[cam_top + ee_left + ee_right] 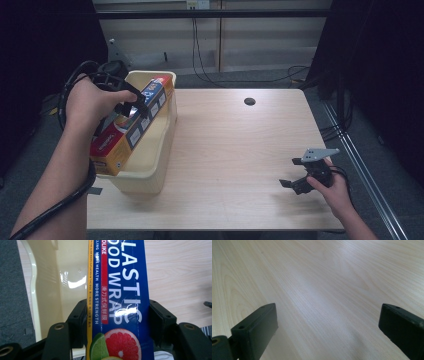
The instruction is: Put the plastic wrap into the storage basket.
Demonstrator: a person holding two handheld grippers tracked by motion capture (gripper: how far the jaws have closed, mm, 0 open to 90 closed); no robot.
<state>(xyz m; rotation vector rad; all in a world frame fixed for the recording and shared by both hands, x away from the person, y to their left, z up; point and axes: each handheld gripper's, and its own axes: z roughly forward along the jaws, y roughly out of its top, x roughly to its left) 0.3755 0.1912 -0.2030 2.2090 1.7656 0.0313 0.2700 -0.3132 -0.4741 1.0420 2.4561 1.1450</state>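
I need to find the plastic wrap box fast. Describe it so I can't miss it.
Start at the cream plastic tub on the left side of the wooden table. A long box lies slanted across its rim, clamped in the left gripper: that is the plastic wrap box. It is blue with a red end, white lettering and citrus slices pictured on it.

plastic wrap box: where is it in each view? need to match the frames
High view: plastic wrap box at left, tilted over the cream bin, clamped by the left gripper.
Left gripper view: box runs up the centre between the jaws.
Right gripper view: not in it.
Shared landmark: the light wood table.
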